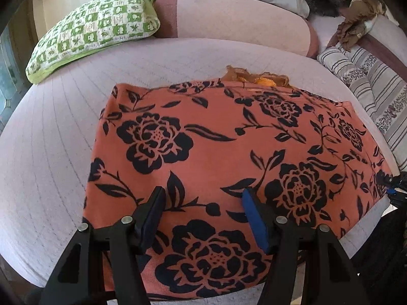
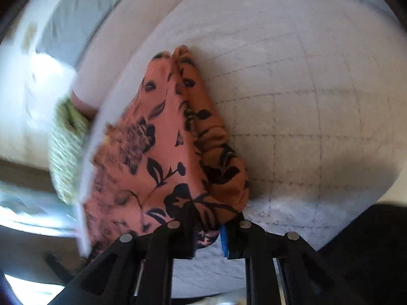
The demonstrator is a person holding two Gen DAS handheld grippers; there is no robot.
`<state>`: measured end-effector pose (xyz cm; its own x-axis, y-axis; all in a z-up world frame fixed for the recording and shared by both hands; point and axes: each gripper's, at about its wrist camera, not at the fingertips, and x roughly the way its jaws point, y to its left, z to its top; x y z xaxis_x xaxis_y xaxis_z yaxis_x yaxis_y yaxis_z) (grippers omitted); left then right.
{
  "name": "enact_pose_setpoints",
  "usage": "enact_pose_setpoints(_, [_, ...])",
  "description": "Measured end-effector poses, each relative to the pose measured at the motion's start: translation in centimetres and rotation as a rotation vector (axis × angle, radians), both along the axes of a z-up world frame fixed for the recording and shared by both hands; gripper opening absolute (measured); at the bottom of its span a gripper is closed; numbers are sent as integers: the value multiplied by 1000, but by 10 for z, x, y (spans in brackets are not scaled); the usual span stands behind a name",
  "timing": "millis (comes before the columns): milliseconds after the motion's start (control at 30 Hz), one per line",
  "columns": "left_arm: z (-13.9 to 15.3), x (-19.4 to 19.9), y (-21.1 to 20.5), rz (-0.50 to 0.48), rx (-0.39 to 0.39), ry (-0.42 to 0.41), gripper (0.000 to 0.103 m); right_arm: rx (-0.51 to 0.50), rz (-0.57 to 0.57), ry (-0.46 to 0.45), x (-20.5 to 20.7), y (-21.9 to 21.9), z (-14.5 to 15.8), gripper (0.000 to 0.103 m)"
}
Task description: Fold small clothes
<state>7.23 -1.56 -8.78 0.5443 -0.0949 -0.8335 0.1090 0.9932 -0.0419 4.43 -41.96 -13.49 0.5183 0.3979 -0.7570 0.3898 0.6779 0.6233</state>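
Left wrist view: wide-open left gripper point(image 1: 203, 203) hovers over soft orange floral cloth point(image 1: 216, 147) lying flat on the quilted mattress point(image 1: 63, 139). Right gripper point(image 2: 207, 239) pinches a bunched corner.

The garment point(image 1: 223, 167) is coral-orange with black floral print; the bed cover point(image 1: 51, 165) pale lilac; the pillow point(image 1: 94, 29) green-and-white checked.

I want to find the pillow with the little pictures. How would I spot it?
Start at the big pale quilted mattress holding the orange black-flowered cloth. Look to its far left corner, beside the long pink bolster cushion. The green-and-white checked pillow lies there; it alone has green squares, while the grey striped cushions lie on the right.
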Motion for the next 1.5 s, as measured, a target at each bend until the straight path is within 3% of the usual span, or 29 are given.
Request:
enact_pose_setpoints(67, [7, 1, 2, 2, 6, -20, 63, -34, 17, -24, -3, -4, 17, 49])
enact_pose_setpoints(100, [10, 3, 4, 6, 8, -25, 63, -56, 17, -60, -5, -7, 28, 74])
enact_pose_setpoints(133, [11, 6, 5, 10, 6, -26, 63, -103, 10, -113, -7, -11, 44, 79])
enact_pose_setpoints(200, [13, 11, 6, 22, -6, -29, 63, -154, 30, -164, 4, -16, 60, 79])
enact_pose_setpoints(267, [10, 17, 4, 20, -14, -19, 63, -117, 78, -178, 25, -24, 60, 79])
enact_pose_setpoints(500, [-6, 24, 5, 17, -16, 0, 65, -163, 239, -98, 123, -28, 25, 78])
enact_pose_setpoints(533, [-8, 24, 6, 20, -21, -1, 67, -148, 273, -71, 133, -24, 16, 63])
enact_pose_setpoints(600, [-9, 25, 7, 17, -22, -8, 68, -145, 354, -28, 142, -8, 11, 17])
enact_pose_setpoints(700, [-11, 26, 7, 7, -16, -20, 69, -258, 354, -109, 131, 4, 41, 14])
enact_pose_setpoints(800, [-9, 30, 6, 20, -8, -6, 71, -242, 306, 2, 138, -4, 6, 18])
enact_pose_setpoints(867, [0, 27, 8, 28, -21, -14, 70, -238, 302, -48, 133, -2, 14, 30])
enact_pose_setpoints(900, [9, 23, 8, 27, -27, -44, 70, -233, 305, -55, 129, -1, 21, 43])
enact_pose_setpoints(933, [13, 21, 9, 25, -24, -58, 70, -258, 308, -60, 124, 1, 29, 71])
enact_pose_setpoints(967, [17, 19, 9, 23, -16, -69, 70, -302, 297, -69, 120, 1, 35, 77])
enact_pose_setpoints(1000, [18, 17, 9, 23, 0, -76, 70, -387, 279, -104, 111, 3, 50, 77])
enact_pose_setpoints(1067, [17, 14, 9, 40, 40, -72, 70, -449, 268, -176, 98, 9, 78, 77])
enact_pose_setpoints(1133, [8, 15, 15, 70, 53, -35, 70, -411, 271, -257, 84, 17, 99, 77])
enact_pose_setpoints(1200, [-1, 16, 22, 111, 51, 5, 70, -285, 378, -311, 75, 39, 107, 79])
enact_pose_setpoints(1267, [-1, 14, 25, 121, 33, -1, 70, -134, 493, -291, 74, 60, 90, 80])
enact_pose_setpoints(1300, [0, 14, 25, 122, 35, 0, 70, -80, 559, -239, 76, 70, 68, 80])
enact_pose_setpoints(1367, [1, 15, 23, 117, 40, 7, 70, -175, 535, -87, 82, 72, 24, 79])
enact_pose_setpoints(1400, [3, 15, 23, 113, 41, 10, 70, -162, 475, -63, 82, 65, 12, 74])
enact_pose_setpoints(1500, [10, 12, 22, 105, 41, -8, 71, -108, 425, -137, 79, 65, 46, 74])
